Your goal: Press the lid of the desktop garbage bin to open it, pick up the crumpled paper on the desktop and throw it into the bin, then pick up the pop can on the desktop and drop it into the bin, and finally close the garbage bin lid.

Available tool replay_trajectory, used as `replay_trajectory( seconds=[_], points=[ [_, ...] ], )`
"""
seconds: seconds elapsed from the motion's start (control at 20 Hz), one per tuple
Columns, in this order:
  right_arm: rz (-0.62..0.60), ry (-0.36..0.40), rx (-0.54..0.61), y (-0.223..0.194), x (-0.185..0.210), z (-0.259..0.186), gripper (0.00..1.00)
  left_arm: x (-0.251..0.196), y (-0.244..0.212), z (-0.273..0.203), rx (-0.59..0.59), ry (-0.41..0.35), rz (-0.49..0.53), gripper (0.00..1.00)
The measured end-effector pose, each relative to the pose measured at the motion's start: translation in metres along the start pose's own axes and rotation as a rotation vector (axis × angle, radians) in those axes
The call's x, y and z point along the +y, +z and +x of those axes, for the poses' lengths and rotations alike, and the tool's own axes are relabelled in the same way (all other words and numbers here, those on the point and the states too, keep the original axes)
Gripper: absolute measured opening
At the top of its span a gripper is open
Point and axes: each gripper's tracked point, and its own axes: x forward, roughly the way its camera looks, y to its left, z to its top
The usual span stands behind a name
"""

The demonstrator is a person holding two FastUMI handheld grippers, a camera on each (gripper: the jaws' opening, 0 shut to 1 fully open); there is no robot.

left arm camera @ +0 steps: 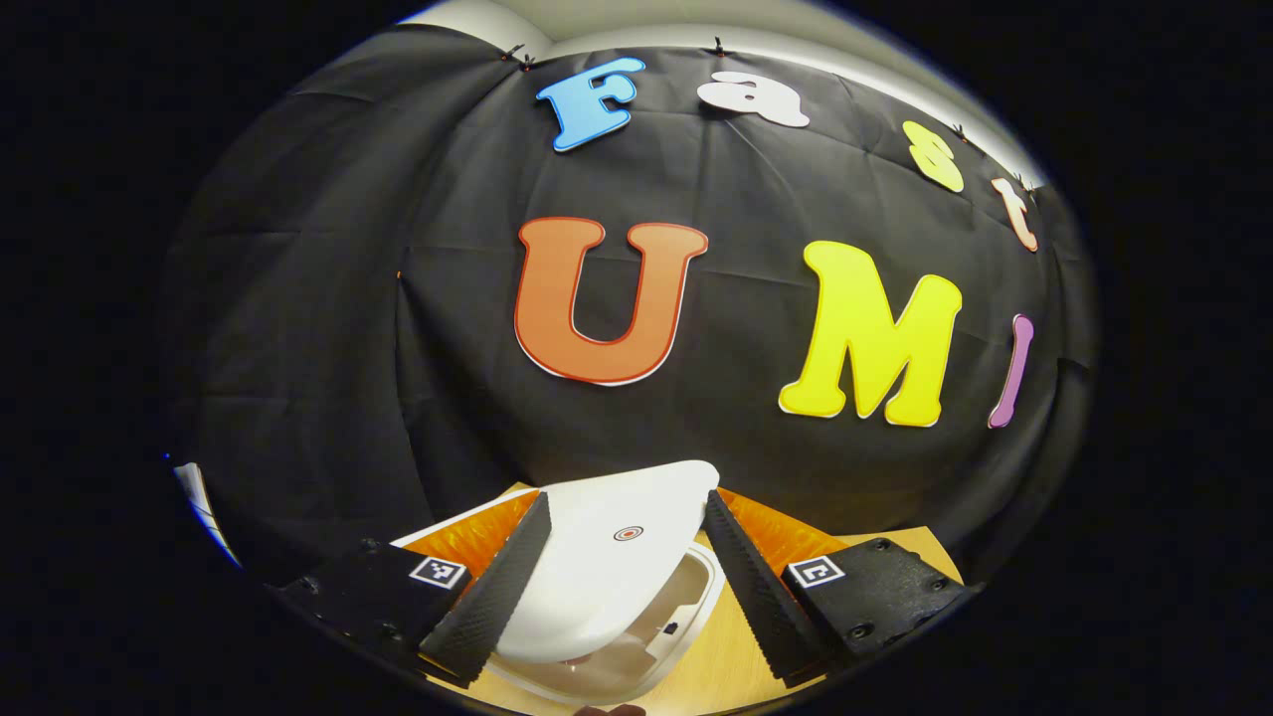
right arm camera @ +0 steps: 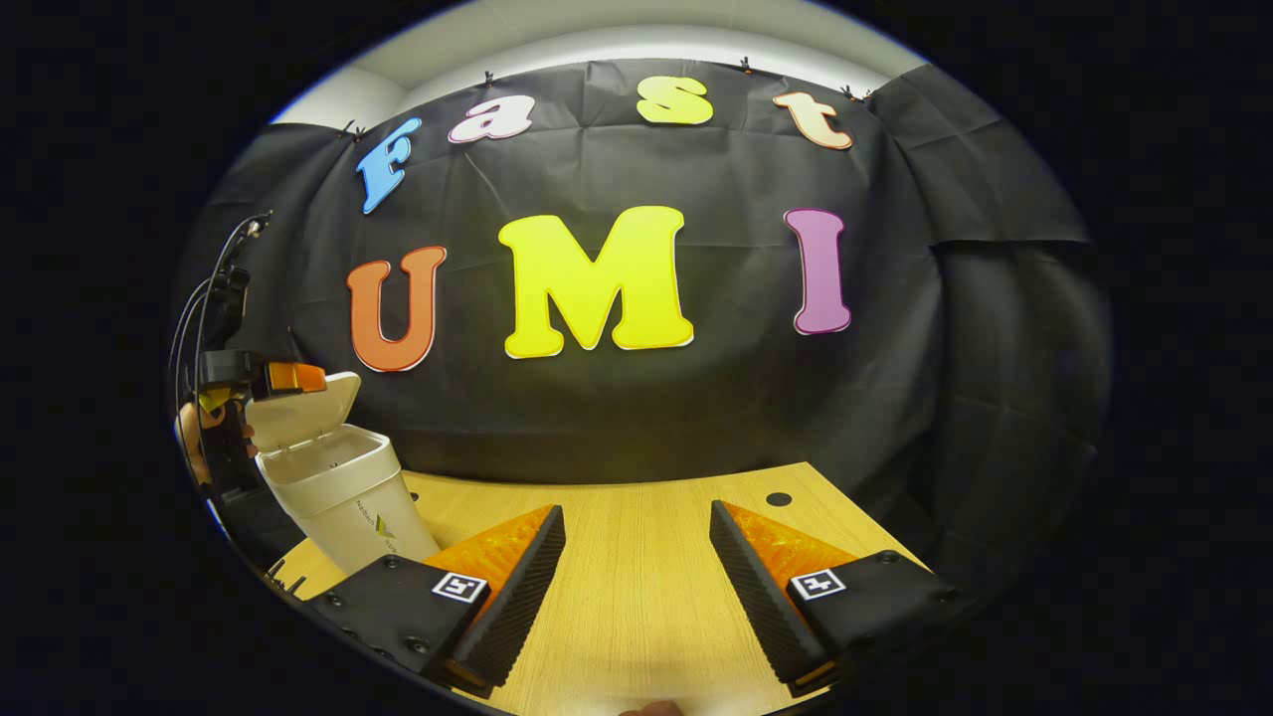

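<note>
While the bin (right arm camera: 343, 487) stands on the desk (right arm camera: 636, 557) with its lid (left arm camera: 607, 557) raised, the left gripper (left arm camera: 627, 577) hovers at that lid, fingers spread either side without pressing it. Right gripper (right arm camera: 636, 587): spread, holding nothing, bin ahead-left of it. With paper and can unaccounted for, the scene suits lid just opened or awaiting closure.

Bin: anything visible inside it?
Small white plastic desktop bin has its hinged lid half raised; a pale inner wall shows. Contents are hidden by lid and rim.

Bin (right arm camera: 348, 497) carries a small printed label (too blurred to read)
</note>
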Motion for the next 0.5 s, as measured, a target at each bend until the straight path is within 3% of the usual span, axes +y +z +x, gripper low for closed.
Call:
replay_trajectory(
  seconds=[0.35, 0.5],
  points=[
    [0.012, 0.003, 0.022, -0.009, -0.001, 0.0, 0.94, -0.007, -0.028, -0.002, 0.029, 0.015, 0.061, 1.0],
    [0.021, 0.004, 0.033, -0.011, 0.0, 0.001, 0.94, -0.01, -0.045, -0.004, 0.074, 0.017, 0.003, 1.0]
  ],
)
